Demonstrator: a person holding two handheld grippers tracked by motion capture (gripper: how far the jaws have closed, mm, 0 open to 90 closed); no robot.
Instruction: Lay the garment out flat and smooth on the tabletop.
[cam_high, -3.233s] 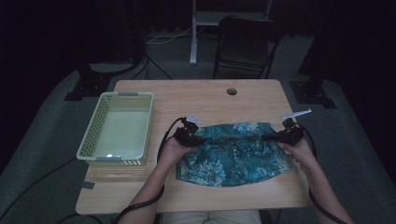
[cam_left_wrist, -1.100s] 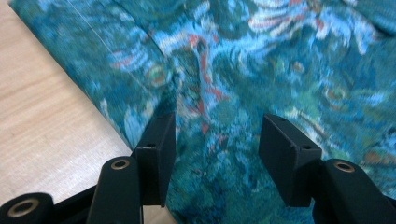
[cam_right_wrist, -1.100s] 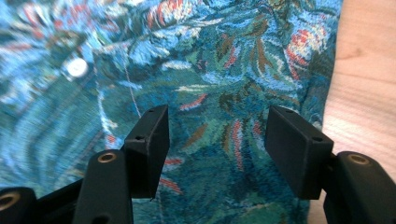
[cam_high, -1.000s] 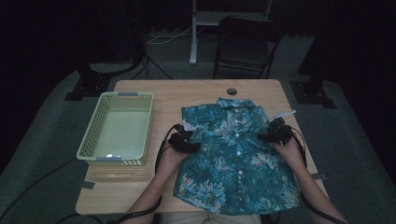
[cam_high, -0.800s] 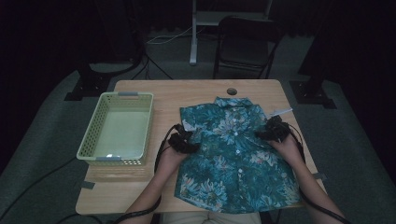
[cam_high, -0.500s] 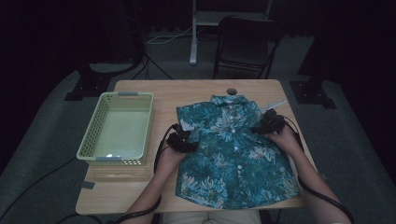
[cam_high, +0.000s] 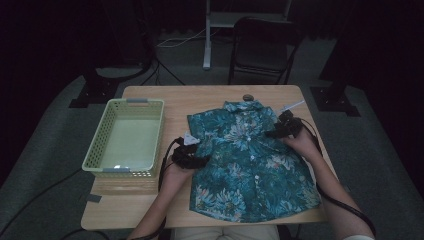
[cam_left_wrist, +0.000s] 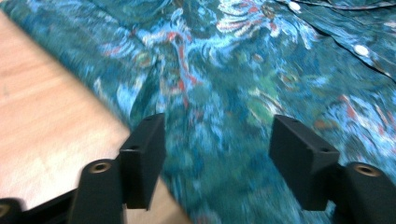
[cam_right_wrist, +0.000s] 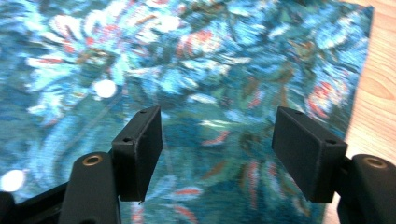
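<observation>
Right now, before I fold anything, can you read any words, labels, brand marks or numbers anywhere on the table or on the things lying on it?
None can be read.
Teal floral short-sleeved shirt: only the flower print and plain white buttons; no tag or brand mark is visible.
Pale green perforated plastic basket: no lettering.
Light wooden table: no sign or sticker with text.
Left gripper and right gripper: black jaws spread open over the cloth, unmarked.
</observation>
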